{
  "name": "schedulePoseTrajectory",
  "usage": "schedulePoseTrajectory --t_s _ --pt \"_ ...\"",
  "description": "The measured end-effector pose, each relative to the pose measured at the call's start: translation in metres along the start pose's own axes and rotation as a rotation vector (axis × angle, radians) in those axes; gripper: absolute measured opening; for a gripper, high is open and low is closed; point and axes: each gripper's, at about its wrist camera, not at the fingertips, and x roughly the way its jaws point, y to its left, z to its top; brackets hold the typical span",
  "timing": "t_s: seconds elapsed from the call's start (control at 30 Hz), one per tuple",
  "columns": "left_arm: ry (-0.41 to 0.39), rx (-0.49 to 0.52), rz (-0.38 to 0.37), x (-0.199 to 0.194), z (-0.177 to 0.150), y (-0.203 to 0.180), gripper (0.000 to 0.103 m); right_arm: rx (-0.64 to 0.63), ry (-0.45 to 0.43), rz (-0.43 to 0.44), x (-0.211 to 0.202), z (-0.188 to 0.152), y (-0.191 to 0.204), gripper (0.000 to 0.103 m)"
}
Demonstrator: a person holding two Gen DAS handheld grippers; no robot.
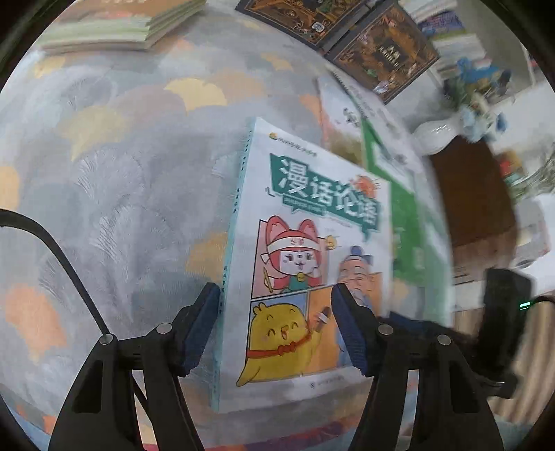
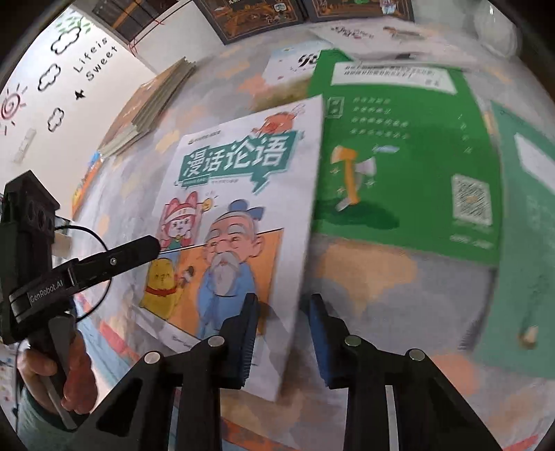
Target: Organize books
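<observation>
Right tool (image 2: 282,333) is clenched on the comic book (image 2: 236,194), as far as I can read it: the book's right edge, close to the near right corner, passes between the two pads, one lying on the cover and the other just outside the edge. That corner hangs clear of the bench (image 1: 121,173), so the right side looks raised while the spine side sits lower. Left tool (image 1: 277,326) stands released: one pad is beside the spine near the near left corner and the other is over the cover, well apart, with no squeeze that I can see. The book's long axis runs near to far, roughly along both tools' pointing lines, title at the far end. The green book (image 2: 399,156) lies just right of it and partly under its raised edge. A flat stack of books (image 1: 131,27) sits far left, and dark-covered books (image 1: 381,52) lie at the far edge. Judgement: the right tool has the only hold, at one corner, so the book may swing on the lift. The left tool is nearer the spine and best placed to steady it.
</observation>
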Motion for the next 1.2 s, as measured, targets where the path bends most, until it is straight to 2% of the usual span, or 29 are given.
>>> schedulePoseTrajectory --t_s 0.07,0.17,0.2,0.23,0.27,0.33,0.37,0.4,0.43,0.57,0.73,0.8,0.87,0.97,1.0,1.1,1.2 --pt "-0.038 -0.057 -0.134 -0.015 0.0 0.009 0.062 -0.011 -0.006 0.0 0.001 0.0 0.001 0.03" --pt "-0.082 -0.155 -0.399 -0.036 0.001 0.022 0.062 0.02 -0.008 0.041 0.002 -0.001 -0.006 0.03" --pt "-0.089 -0.175 -0.45 -0.039 0.001 0.024 0.063 0.028 -0.008 0.052 0.002 -0.001 -0.009 0.03" --pt "-0.094 -0.174 -0.45 -0.038 0.001 0.023 0.063 0.031 -0.007 0.056 0.002 -0.001 -0.01 0.03" --pt "-0.099 -0.164 -0.418 -0.036 0.001 0.022 0.063 0.03 -0.006 0.055 0.002 -0.001 -0.009 0.03" --pt "-0.094 -0.137 -0.289 -0.024 -0.001 0.021 0.059 0.026 -0.005 0.05 0.002 -0.001 -0.008 0.03" --pt "-0.09 -0.133 -0.253 -0.02 -0.002 0.022 0.056 0.024 -0.004 0.047 0.002 -0.002 -0.008 0.03" --pt "-0.076 -0.131 -0.218 -0.015 -0.003 0.023 0.044 0.023 -0.004 0.046 0.003 -0.001 -0.007 0.03" --pt "-0.06 -0.133 -0.195 -0.009 -0.004 0.023 0.037 0.023 -0.005 0.046 0.003 -0.001 -0.007 0.03" --pt "-0.055 -0.111 -0.144 -0.001 -0.012 0.016 0.036 0.025 -0.006 0.043 0.0 -0.001 -0.01 0.03" --pt "-0.047 -0.187 -0.219 0.004 -0.018 0.018 0.034 0.056 0.005 0.071 0.001 0.002 -0.012 0.034" --pt "-0.048 -0.208 -0.245 0.003 -0.022 0.016 0.034 0.092 0.014 0.105 0.0 0.002 -0.017 0.04" --pt "-0.042 -0.263 -0.307 0.005 -0.023 0.017 0.034 0.117 0.027 0.137 -0.001 0.003 -0.023 0.045" --pt "-0.033 -0.377 -0.438 0.007 -0.02 0.023 0.034 0.18 0.075 0.223 -0.003 0.002 -0.036 0.055" --pt "-0.028 -0.407 -0.477 0.007 -0.02 0.024 0.034 0.205 0.1 0.258 -0.003 0.0 -0.042 0.055" --pt "-0.003 -0.404 -0.503 0.007 -0.014 0.013 0.034 0.286 0.152 0.359 -0.002 -0.011 -0.058 0.055" --pt "0.045 -0.449 -0.56 0.013 -0.013 0.007 0.034 0.364 0.187 0.467 0.003 -0.028 -0.071 0.055"
